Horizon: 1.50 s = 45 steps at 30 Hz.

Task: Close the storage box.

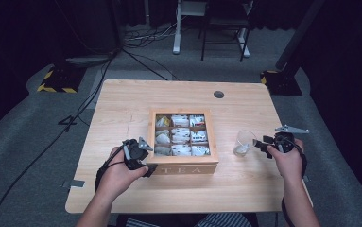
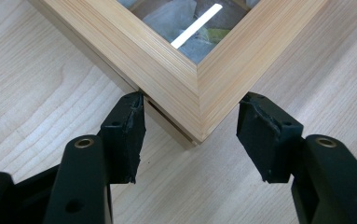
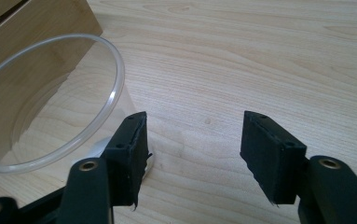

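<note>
A wooden tea box (image 1: 183, 163) marked TEA stands mid-table, with several tea bags (image 1: 181, 135) in its compartments. My left gripper (image 1: 148, 166) is at the box's front left corner. In the left gripper view it (image 2: 192, 140) is open, its jaws straddling that corner (image 2: 167, 65), and the left pad (image 2: 127, 135) is close against the box's side. A clear glass (image 1: 244, 143) stands to the right of the box. My right gripper (image 1: 258, 144) is open just beside it. In the right gripper view the glass (image 3: 115, 93) is left of the jaws (image 3: 192, 154), with nothing between them.
The light wooden table (image 1: 122, 99) has a round cable hole (image 1: 219, 94) at the back right. Beyond the table, on the floor, are cables (image 1: 98, 75), white furniture legs (image 1: 176, 33) and stand bases with yellow-black tape (image 1: 58, 80).
</note>
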{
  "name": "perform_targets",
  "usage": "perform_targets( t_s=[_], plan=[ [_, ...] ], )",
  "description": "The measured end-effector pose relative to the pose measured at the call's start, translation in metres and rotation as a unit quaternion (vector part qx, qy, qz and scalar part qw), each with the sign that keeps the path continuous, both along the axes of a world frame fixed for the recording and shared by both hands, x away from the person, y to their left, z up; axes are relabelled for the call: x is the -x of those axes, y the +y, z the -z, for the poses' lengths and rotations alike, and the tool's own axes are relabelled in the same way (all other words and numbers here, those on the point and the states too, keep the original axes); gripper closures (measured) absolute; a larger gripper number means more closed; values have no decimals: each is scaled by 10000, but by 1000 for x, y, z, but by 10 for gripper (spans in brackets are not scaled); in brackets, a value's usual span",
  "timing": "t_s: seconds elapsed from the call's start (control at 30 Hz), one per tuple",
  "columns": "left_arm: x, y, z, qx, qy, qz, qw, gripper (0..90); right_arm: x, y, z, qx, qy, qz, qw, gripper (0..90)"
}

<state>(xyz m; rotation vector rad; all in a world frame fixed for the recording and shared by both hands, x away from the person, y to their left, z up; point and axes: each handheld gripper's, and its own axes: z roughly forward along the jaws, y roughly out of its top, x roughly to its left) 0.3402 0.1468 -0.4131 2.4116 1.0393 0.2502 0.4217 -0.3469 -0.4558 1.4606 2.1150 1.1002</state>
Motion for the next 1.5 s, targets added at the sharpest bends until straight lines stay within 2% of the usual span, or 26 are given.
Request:
perform_targets(
  t_s=[0.2,0.4,0.63,0.7,0.83,0.97,1.1,1.2,1.23,1.5],
  plan=[
    [0,-2,3,-115,-8,54,9999,424,0,0,0,0,24,6,10000,423],
    [0,1,2,38,-53,24,10000,382,-1,0,1,1,26,2,10000,423],
    [5,5,-11,283,-447,35,9986,313,-1,1,2,7,57,-4,10000,423],
    [6,7,-15,446,-583,-2,9973,307,-1,1,3,6,42,-13,10000,422],
    [6,16,-25,670,-949,82,9932,280,-1,0,4,3,69,8,10000,422],
    [4,26,-31,757,-1205,77,9898,264,0,-1,6,2,121,23,9999,422],
    [0,38,-32,761,-1363,-139,9876,259,0,-3,8,19,142,49,9999,422],
    [-5,50,-29,586,-1484,-341,9866,246,0,-5,10,17,150,85,9999,421],
    [-7,54,-28,543,-1493,-400,9865,244,0,-6,11,46,121,71,9999,417],
    [-23,80,-17,609,-1453,-831,9840,237,2,-16,16,93,108,190,9997,384]
  ],
)
